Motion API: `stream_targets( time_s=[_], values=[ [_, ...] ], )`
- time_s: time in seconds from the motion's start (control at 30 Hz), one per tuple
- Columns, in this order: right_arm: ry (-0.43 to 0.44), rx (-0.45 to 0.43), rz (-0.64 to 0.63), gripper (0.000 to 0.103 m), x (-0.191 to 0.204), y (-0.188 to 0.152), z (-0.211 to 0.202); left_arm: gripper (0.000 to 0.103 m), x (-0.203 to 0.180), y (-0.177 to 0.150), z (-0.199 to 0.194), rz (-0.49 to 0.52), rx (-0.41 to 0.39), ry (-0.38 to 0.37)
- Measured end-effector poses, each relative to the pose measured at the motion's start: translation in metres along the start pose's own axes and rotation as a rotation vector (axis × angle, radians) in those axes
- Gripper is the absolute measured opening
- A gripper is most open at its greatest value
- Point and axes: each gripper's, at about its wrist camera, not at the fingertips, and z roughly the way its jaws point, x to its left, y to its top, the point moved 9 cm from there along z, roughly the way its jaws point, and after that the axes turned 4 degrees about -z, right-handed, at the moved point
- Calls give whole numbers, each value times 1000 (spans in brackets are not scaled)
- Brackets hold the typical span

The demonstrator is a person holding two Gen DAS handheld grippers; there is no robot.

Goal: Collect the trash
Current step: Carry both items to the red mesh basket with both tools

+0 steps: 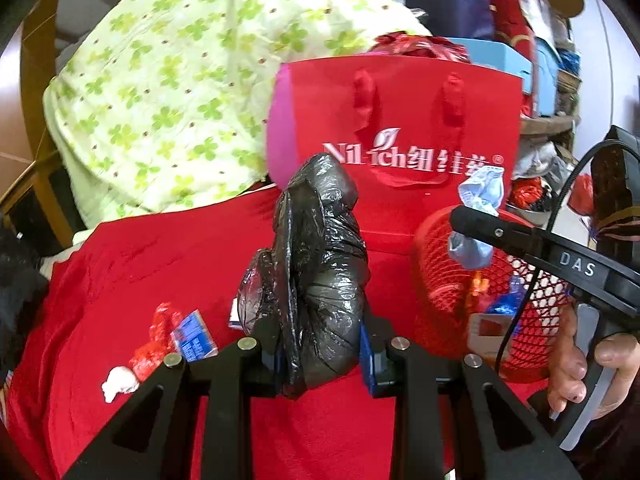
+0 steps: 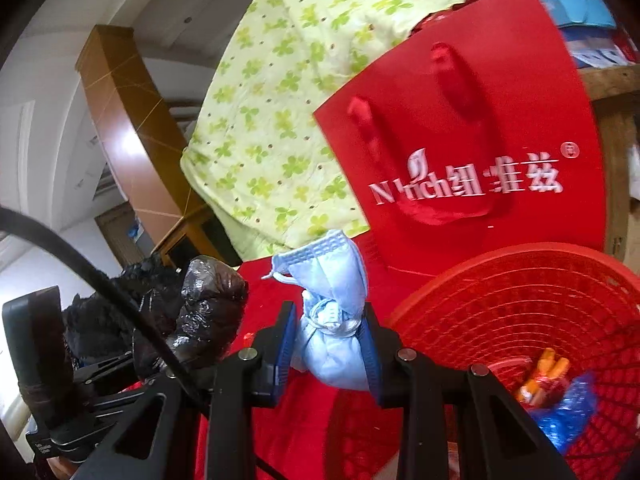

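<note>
While loose wrappers (image 1: pixel 176 340) are shown only by the left view, a black bag (image 1: pixel 316 280) is pinched by the left gripper (image 1: pixel 322 354), a blue mask (image 2: pixel 334 332) by the right gripper (image 2: pixel 330 354); scraps are held in the red basket (image 2: pixel 520 300).

We cannot read the small blue packet (image 1: pixel 195 336) at lower left of the left wrist view. The black plastic bag (image 1: pixel 316 276) covers part of the red gift bag's (image 1: pixel 400 120) lettering there. In the right wrist view the red mesh basket (image 2: pixel 532 304) runs off the right edge, and the wrappers (image 2: pixel 548 380) inside it blur.
</note>
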Motion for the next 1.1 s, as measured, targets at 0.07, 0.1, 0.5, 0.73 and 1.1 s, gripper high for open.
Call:
stream_targets(
  time_s=[0.07,0.1,0.5,0.73,1.1],
  values=[
    [-6,-10,18,33,-8,2,-7,31,-10,3,1,14,2,-11],
    [-10,-16,26,33,-12,3,-10,31,-15,4,1,23,0,-14],
    [-32,-97,127,33,-47,19,-45,31,-69,15,2,108,-7,-77],
    [-53,-138,178,33,-68,24,-64,31,-92,11,8,126,17,-129],
    [-88,-142,229,35,-89,24,-73,31,-110,2,21,129,66,-174]
  ],
)
